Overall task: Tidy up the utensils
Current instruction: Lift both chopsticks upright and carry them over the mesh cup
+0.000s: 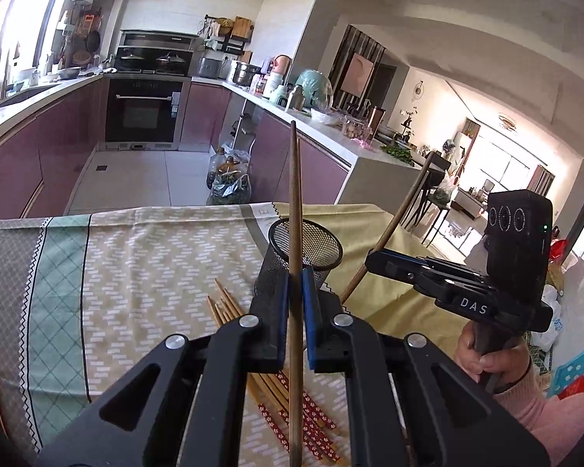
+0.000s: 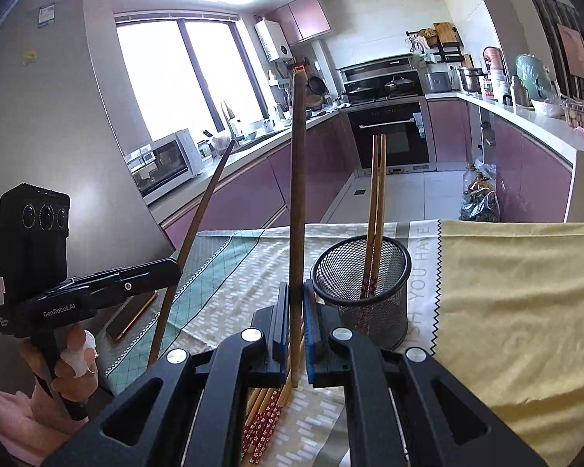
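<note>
In the left wrist view my left gripper is shut on a dark brown chopstick, which stands nearly upright above the table. A black mesh cup stands just behind it. A bundle of light chopsticks with red patterned ends lies on the cloth below. My right gripper is shut on a second dark chopstick, also upright, just left of the mesh cup. Two light chopsticks stand in that cup. Each gripper shows in the other's view: right gripper, left gripper.
A patterned tablecloth covers the table, with a yellow cloth on its right part. A phone lies near the left edge. Beyond the table are a tiled floor, purple cabinets and bags on the floor.
</note>
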A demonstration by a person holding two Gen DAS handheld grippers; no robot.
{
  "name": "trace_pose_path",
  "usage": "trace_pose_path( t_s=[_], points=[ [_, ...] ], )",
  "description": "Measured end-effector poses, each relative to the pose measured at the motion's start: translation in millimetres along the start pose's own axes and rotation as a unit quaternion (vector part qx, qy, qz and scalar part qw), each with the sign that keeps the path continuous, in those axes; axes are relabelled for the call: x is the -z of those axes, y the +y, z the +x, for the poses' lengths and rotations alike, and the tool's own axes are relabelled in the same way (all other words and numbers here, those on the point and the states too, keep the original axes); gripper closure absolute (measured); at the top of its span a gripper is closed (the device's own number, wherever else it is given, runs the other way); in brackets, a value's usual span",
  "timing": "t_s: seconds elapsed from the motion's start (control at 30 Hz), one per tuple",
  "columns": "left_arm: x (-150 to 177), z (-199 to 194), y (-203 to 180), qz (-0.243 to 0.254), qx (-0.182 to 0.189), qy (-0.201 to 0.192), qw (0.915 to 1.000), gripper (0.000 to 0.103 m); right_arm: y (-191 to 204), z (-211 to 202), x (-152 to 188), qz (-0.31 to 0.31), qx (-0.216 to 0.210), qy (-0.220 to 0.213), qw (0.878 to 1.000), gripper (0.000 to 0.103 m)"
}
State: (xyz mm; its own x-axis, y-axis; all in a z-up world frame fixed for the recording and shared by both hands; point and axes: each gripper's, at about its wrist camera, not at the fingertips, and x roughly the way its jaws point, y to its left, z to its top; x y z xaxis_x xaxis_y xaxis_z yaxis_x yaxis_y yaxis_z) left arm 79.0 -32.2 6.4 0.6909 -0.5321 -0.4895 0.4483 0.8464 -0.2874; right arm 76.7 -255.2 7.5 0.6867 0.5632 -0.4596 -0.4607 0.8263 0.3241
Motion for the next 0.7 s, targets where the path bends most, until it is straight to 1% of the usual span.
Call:
trace_pose_path(
  t_s=[0.17,0.27,0.47,0.57,0.7],
  points=[
    [-7,15,-3,-0.002,0.002,-0.008,1.0000,0.095,-1,-8,-13,-0.007,0.005,-0.018,1.000,0.097],
    [-16,24,-3,-0.007,0.002,-0.020,0.9998,0.095,-3,-12,-22,-0.011,0.008,-0.026,1.000,0.097],
    [-47,40,-8,-0.015,0.006,-0.070,0.9974,0.095,-4,-21,-42,-0.030,0.017,-0.048,0.998,0.097],
    [-63,49,-18,-0.007,-0.002,-0.100,0.9950,0.095,-5,-24,-53,-0.039,0.021,-0.059,0.997,0.097],
    [-80,65,-27,-0.002,-0.013,-0.124,0.9922,0.095,-11,-25,-65,-0.043,0.027,-0.069,0.996,0.097]
  ],
)
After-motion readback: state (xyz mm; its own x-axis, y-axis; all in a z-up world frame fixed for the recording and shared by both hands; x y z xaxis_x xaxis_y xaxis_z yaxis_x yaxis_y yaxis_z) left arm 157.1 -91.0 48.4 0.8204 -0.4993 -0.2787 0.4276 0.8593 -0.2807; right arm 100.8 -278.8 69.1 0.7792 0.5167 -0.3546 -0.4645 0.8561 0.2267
